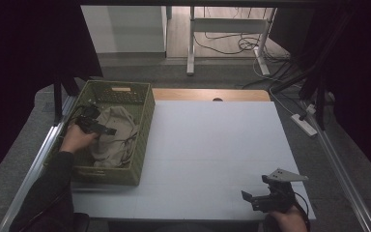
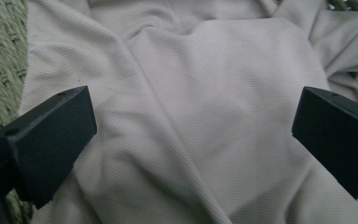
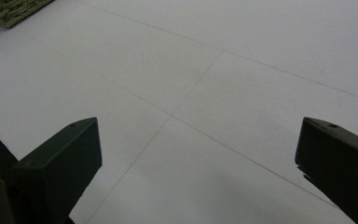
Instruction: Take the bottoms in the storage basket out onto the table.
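Note:
A green woven basket [image 1: 144,121] stands on the left part of the white table [image 1: 212,145]. A beige cloth [image 1: 116,135] lies crumpled inside it. My left gripper [image 1: 107,129] reaches into the basket from the left and hangs just over the cloth [image 2: 191,107], jaws wide open with nothing between them. My right gripper [image 1: 249,198] rests low over the table's front right corner, open, with only bare table surface [image 3: 191,93] under its jaws.
A strip of wooden tabletop [image 1: 207,94] shows behind the white board. Metal rails [image 1: 38,159] run along both sides of the table. Desk legs and cables [image 1: 241,43] lie on the floor beyond. A corner of the basket [image 3: 14,9] appears in the right gripper view.

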A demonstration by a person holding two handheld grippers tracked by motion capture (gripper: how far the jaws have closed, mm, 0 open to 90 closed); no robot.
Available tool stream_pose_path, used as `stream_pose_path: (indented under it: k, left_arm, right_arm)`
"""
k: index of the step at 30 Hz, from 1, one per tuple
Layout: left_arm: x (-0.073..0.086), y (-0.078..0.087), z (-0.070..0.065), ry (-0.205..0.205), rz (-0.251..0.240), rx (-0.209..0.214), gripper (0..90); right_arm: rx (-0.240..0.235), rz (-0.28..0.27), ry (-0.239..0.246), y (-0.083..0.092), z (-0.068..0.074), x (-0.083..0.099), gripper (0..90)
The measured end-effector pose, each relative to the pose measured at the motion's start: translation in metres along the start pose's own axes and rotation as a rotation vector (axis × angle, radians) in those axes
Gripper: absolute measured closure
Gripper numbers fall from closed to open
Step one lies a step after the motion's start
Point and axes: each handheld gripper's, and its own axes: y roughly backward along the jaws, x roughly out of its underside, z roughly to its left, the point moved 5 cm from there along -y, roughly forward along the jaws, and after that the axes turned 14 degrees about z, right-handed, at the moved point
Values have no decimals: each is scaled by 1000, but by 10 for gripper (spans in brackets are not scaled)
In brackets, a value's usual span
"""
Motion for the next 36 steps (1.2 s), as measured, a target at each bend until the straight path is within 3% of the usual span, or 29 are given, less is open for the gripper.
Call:
stream_pose_path:
  k: [8,14,16,17,20,27,28,29,30,32,34,36]
  left_arm:
    - [-4,-13,10,13,71,-18,0]
    - [-1,-27,9,31,138,36,0]
    - [-1,-28,9,37,150,38,0]
    - [-2,-31,8,64,162,51,0]
    - [-2,-33,6,63,184,46,11]
    - [-2,-28,-1,26,202,15,179]
    - [-3,-26,-3,16,203,14,233]
    - [-4,-24,-6,8,206,23,397]
    - [-4,-23,-10,-1,219,28,454]
    - [-4,-21,-11,-7,221,39,497]
    - [-4,-20,-14,-2,230,52,609]
    - [-4,-20,-14,-8,230,46,629]
  right_arm:
    - [0,1,5,0,0,0,9]
    - [-1,0,9,0,1,0,9]
    - [-1,0,11,0,1,0,9]
    - [0,-1,14,0,1,0,9]
    - [0,0,16,0,1,0,9]
    - [1,1,18,0,1,0,9]
    - [2,2,18,-1,1,0,9]
    - [3,3,19,-1,1,0,9]
    - [3,3,19,-1,1,0,9]
    - [4,4,18,-1,1,0,9]
    - [4,4,18,-1,1,0,9]
    - [4,3,18,-1,1,0,9]
